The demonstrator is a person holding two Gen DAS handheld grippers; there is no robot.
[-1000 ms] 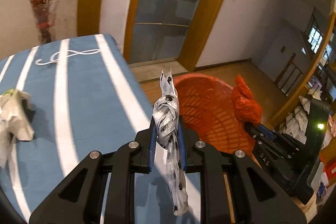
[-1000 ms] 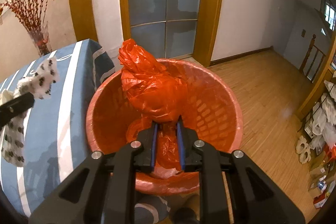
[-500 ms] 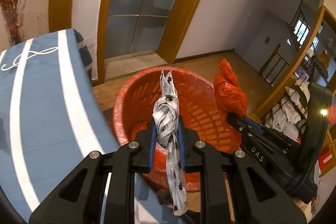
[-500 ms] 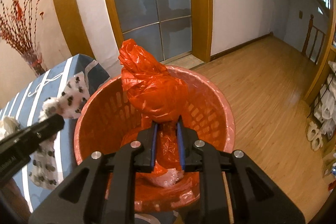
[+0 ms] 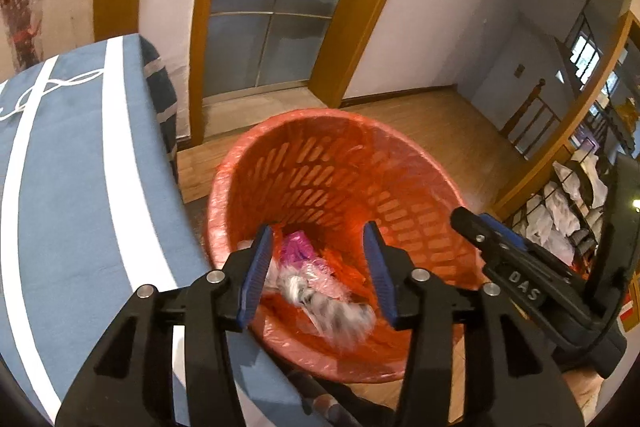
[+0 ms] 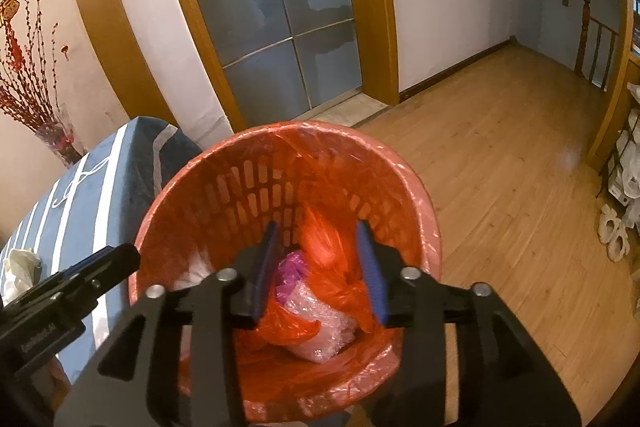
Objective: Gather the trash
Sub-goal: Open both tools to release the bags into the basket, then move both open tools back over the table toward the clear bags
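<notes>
Both tools hang over the orange basket (image 6: 208, 183), tilted down into it: the left gripper (image 5: 318, 267) and right gripper (image 6: 318, 265) each spread wide, holding nothing. Red bag (image 6: 324, 239) and spotted wrapper (image 5: 336, 311) lie inside, beside the blue striped table (image 5: 80, 187).

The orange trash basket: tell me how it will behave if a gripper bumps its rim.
The orange trash basket would probably shift or tip easily: its slotted plastic wall looks light. It holds only soft bags, such as the red plastic bag, so there is little weight to steady it. The thin liner over its rim may slip under the fingers.
</notes>
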